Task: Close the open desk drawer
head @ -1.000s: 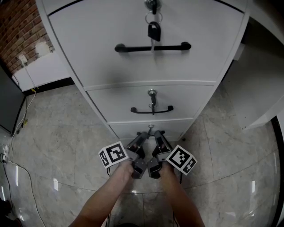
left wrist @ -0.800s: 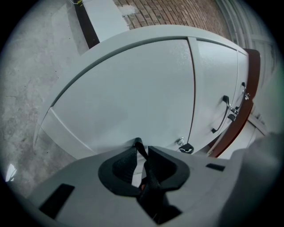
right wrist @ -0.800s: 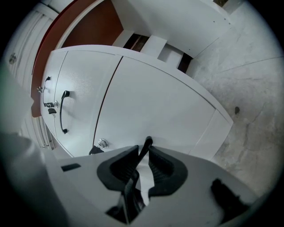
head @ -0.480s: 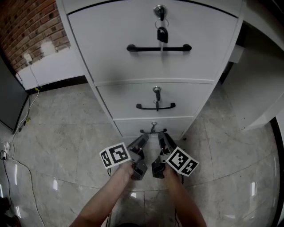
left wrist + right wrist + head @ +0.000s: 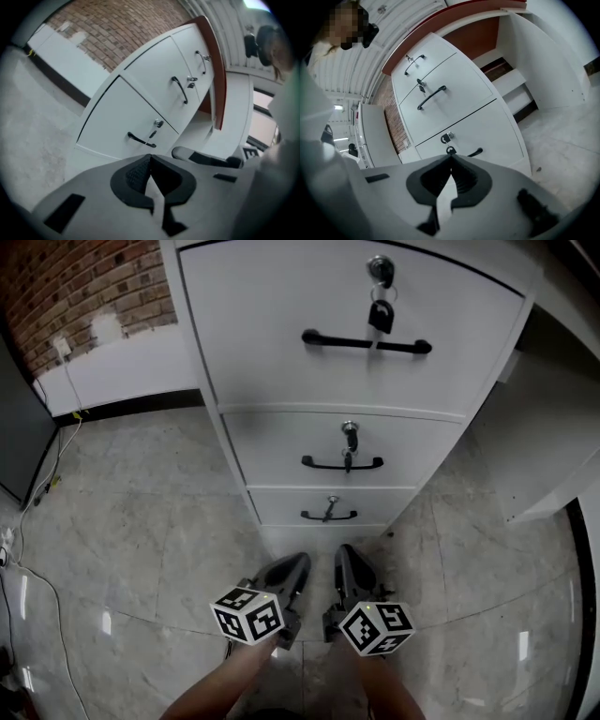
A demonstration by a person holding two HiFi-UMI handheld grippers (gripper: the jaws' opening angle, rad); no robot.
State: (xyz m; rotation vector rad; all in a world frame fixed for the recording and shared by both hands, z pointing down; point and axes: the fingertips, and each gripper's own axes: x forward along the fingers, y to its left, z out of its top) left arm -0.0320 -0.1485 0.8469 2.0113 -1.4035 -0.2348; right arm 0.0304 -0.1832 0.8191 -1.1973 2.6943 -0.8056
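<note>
The top drawer [image 5: 356, 381] sits above the middle drawer [image 5: 394, 442], with the bottom drawer [image 5: 281, 507] lowest, just above the floor [image 5: 141, 512]. The left tool [image 5: 298, 561] and right tool [image 5: 344, 553] are side by side before the bottom drawer, apart from it. A brick wall [image 5: 84, 287] stands behind at the left, and a cable [image 5: 39, 563] lies on the floor before it.

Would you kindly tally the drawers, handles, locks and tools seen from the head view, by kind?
Drawers: 3
Handles: 3
Locks: 3
Tools: 2
Total: 11
</note>
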